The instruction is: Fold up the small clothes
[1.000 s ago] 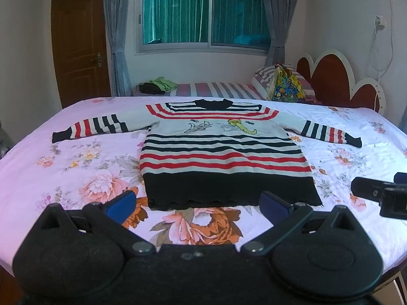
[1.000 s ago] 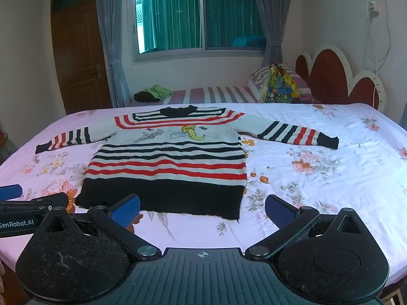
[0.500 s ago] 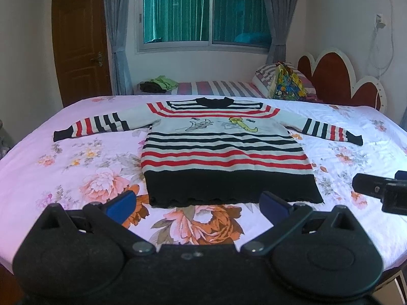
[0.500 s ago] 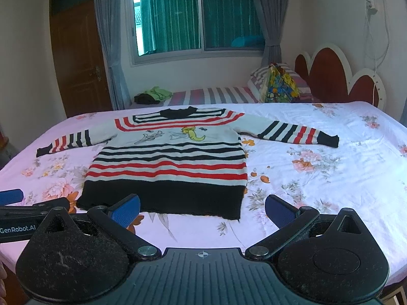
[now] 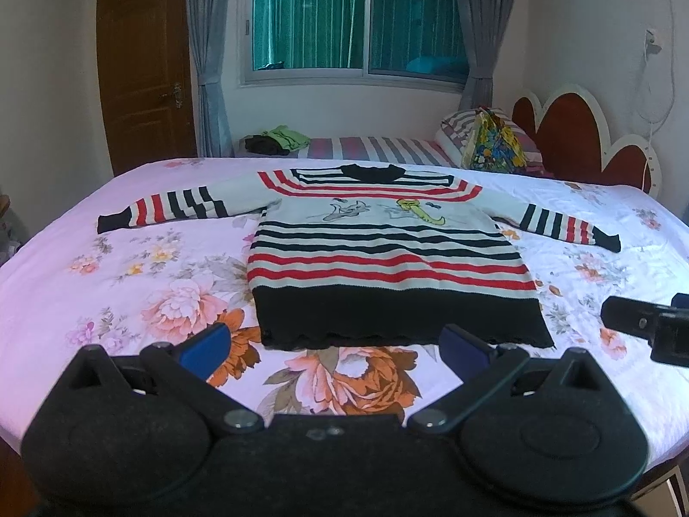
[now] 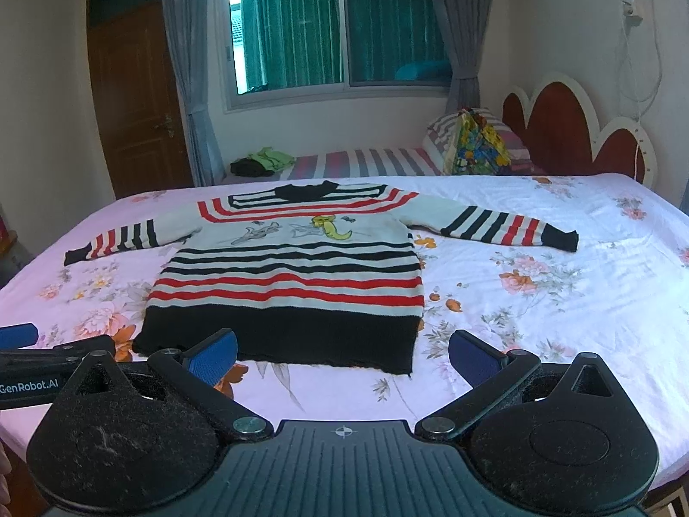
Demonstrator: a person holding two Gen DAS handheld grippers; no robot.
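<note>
sweater (image 5: 387, 258) with red, black and white stripes lies flat, front up, in the middle of the floral bedsheet (image 5: 129, 293), both sleeves spread straight out to the sides and the black hem nearest the cameras. left gripper (image 5: 333, 347) hovers above the near edge of the bed with its blue-padded jaws wide apart and nothing between them, roughly in line with the hem. right gripper (image 6: 342, 355) hangs beside it, jaws likewise wide and holding nothing, facing the sweater's right half. each gripper shows at the edge of the other's view, close side by side. behind the bed stand a striped second bed (image 6: 357, 161), a colourful bag (image 6: 478, 148), a green garment (image 6: 271, 158), a curtained window (image 5: 361, 21) and a wooden door (image 5: 142, 73)
</note>
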